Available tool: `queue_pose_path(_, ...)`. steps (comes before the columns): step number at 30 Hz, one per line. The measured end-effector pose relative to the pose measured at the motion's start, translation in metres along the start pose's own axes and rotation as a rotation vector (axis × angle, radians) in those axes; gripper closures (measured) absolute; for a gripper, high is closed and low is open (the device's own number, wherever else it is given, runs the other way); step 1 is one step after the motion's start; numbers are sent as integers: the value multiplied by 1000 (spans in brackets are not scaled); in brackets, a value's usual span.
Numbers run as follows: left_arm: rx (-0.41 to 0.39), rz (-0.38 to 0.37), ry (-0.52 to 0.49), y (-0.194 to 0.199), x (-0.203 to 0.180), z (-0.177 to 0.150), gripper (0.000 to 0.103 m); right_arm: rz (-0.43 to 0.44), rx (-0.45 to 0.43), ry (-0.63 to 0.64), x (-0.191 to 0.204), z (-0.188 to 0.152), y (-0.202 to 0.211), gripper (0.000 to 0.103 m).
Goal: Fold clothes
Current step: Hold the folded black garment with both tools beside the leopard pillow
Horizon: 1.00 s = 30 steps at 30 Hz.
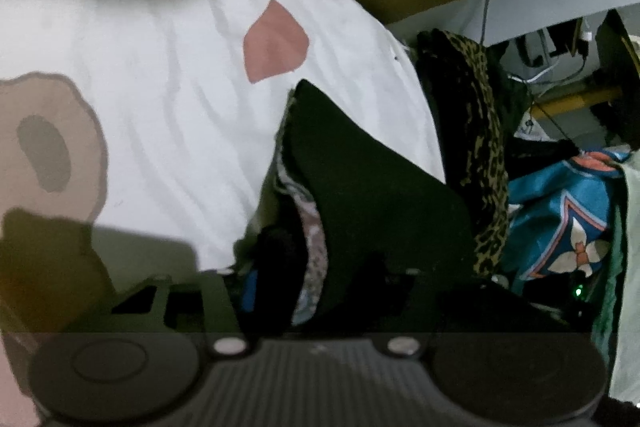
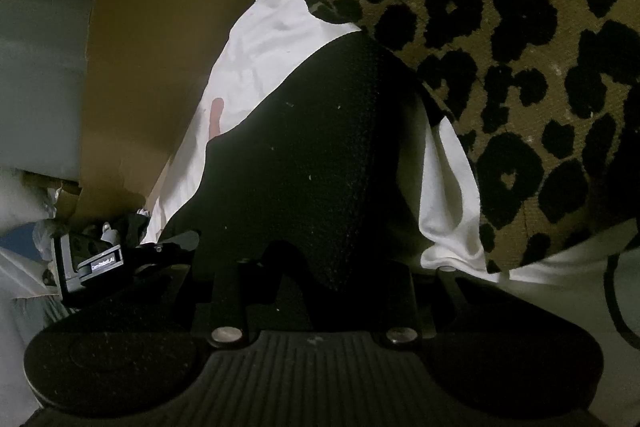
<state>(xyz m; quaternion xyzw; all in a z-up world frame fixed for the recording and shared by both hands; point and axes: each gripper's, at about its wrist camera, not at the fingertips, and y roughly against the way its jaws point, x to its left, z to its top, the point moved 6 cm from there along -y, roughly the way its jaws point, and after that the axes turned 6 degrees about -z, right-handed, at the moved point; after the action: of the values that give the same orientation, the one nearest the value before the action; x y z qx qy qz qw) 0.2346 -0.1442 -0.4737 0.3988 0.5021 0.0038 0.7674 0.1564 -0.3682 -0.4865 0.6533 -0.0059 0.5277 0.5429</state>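
Both grippers' jaws grip the black garment [image 2: 312, 155]: left gripper [image 1: 316, 291] near a white printed sheet [image 1: 160, 87], right gripper [image 2: 316, 267] beside leopard-print fabric [image 2: 520, 47].

I am tilting both tools downward: my left tool [image 1: 316, 267] and my right tool [image 2: 320, 267] are each clamping a fold of dark cloth [image 2: 320, 155].

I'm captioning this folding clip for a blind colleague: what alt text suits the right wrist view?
A black garment fills the centre, bunched between the right gripper's dark fingers. Behind it lies white cloth, with leopard-print fabric at upper right and brown cardboard at left.
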Motion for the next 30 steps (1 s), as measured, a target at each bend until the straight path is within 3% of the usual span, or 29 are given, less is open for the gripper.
queue_pose_path(5, 3, 28, -14, -3, -3, 2, 51, 9, 3, 4, 2, 0, 3, 82)
queue_pose_path(10, 8, 44, -17, -7, -3, 5, 53, -7, 8, 2, 4, 2, -2, 82)
queue_pose_path(17, -19, 121, -53, -2, -16, 1, 64, -19, -9, -28, 11, 6, 9, 92)
queue_pose_path(30, -81, 226, -120, 17, -50, -8, 68, -117, -63, 80, 39, 4, 22, 94)
